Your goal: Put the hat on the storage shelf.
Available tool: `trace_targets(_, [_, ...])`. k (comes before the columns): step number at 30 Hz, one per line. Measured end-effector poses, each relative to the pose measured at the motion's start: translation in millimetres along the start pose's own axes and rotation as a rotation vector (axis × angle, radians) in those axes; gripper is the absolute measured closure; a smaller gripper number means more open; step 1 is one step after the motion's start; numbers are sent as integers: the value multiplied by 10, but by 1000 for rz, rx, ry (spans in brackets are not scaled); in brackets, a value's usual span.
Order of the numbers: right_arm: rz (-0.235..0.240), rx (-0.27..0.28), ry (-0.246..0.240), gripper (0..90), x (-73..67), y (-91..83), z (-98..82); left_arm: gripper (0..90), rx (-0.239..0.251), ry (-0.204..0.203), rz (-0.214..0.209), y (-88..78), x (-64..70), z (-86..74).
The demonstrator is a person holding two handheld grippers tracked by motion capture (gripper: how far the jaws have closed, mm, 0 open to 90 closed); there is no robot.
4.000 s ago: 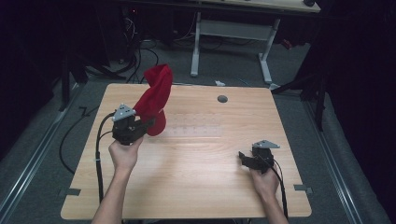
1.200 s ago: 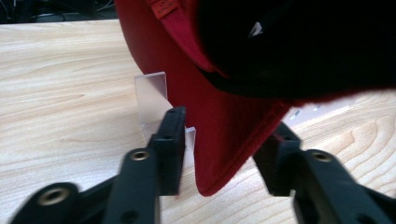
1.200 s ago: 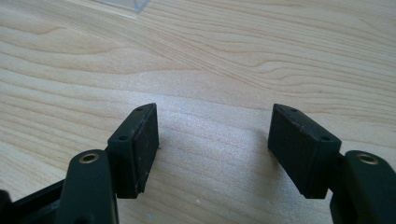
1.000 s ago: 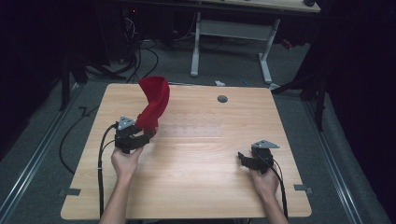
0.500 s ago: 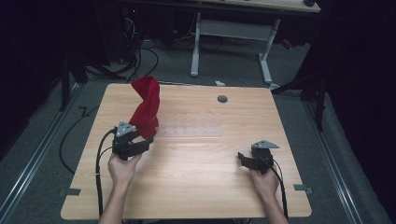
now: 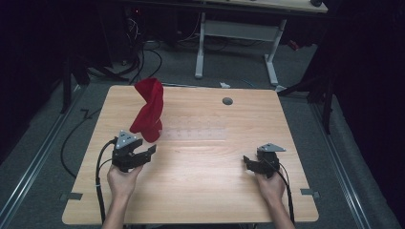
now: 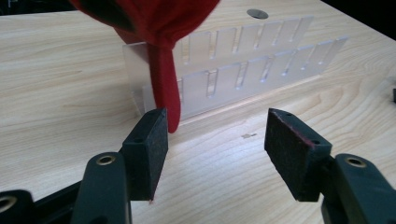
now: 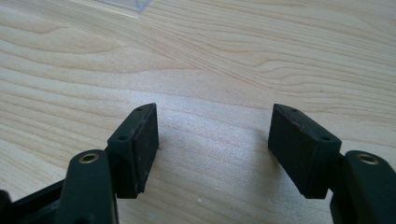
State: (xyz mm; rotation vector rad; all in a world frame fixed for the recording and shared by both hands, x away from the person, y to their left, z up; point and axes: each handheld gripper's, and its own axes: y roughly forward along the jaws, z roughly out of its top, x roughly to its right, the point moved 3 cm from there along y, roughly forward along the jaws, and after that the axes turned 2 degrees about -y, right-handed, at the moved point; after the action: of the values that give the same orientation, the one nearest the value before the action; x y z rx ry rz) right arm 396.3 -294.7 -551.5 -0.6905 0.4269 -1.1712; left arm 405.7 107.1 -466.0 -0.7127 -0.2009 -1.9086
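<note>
A red cloth (image 6: 148, 112) stands bunched upright over the left end of a clear slotted rack (image 6: 196, 134) on the wooden table (image 6: 200, 191). My left gripper (image 6: 149, 151) sits just in front of it, open and holding nothing. In the left gripper view the red cloth (image 7: 161, 28) hangs over the rack (image 7: 243, 70), and a narrow strip of it drops beside the left pad of the gripper (image 7: 217, 135). My right gripper (image 6: 247, 161) rests low at the table's right front. It is open over bare wood, as the right gripper view (image 8: 215, 140) shows.
A round grey cable hole (image 6: 227, 101) lies near the table's far edge. Black cables trail from both grippers off the front edge. A white-legged desk (image 6: 236, 28) stands behind the table on the dark floor.
My left gripper has drawn back toward the person and let go of the red cloth, which now stays on the rack and leans further left. The right gripper has not moved.
</note>
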Motion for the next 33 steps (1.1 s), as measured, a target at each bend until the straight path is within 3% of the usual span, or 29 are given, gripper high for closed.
trace_targets(33, [3, 0, -4, 335, -1, 1, 0, 385, -68, 32, -48, -52, 201, -365])
